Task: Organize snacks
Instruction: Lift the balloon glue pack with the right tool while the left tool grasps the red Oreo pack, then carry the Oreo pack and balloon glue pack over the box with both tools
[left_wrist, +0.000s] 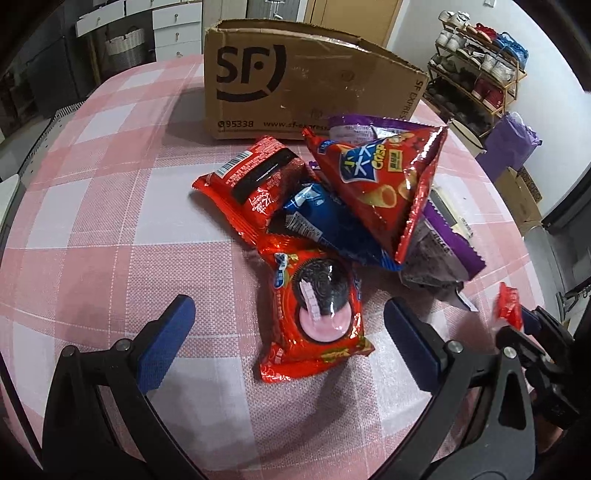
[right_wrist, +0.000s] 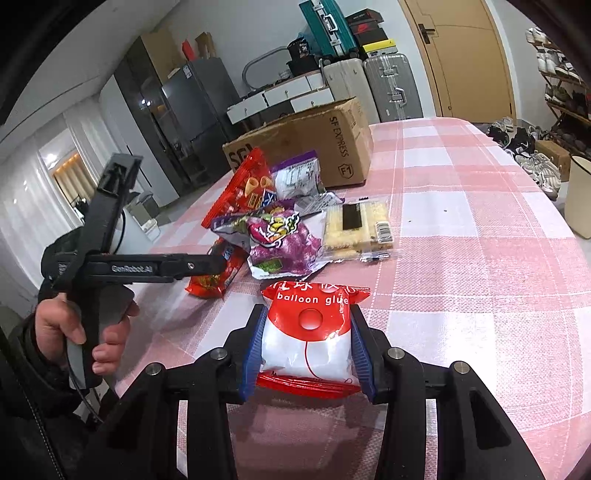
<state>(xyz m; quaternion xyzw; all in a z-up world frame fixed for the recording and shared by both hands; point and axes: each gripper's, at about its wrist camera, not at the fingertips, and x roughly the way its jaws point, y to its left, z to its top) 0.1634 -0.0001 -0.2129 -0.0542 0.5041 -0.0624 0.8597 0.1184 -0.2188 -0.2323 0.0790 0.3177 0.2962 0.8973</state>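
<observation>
My left gripper (left_wrist: 288, 304) is open and points down at a red Oreo packet (left_wrist: 314, 325), its blue pads (left_wrist: 170, 343) either side of the packet without touching it. Behind the packet lies a pile: a red barcoded packet (left_wrist: 247, 184), a blue packet (left_wrist: 325, 218), a red Crisp bag (left_wrist: 384, 184) and a purple bag (left_wrist: 443, 243). My right gripper (right_wrist: 308, 314) is shut on a red-and-white "balloon glue" packet (right_wrist: 310, 339), held just above the table short of the pile. A clear wafer packet (right_wrist: 356, 229) lies right of the purple bag (right_wrist: 280, 240).
An open SF cardboard box (left_wrist: 295, 85) stands on the pink checked tablecloth (left_wrist: 110, 221) behind the pile. A hand (right_wrist: 74, 325) holds the left gripper's handle. A white bin (right_wrist: 580, 195) and a shoe rack (left_wrist: 476, 74) stand beyond the table's right edge.
</observation>
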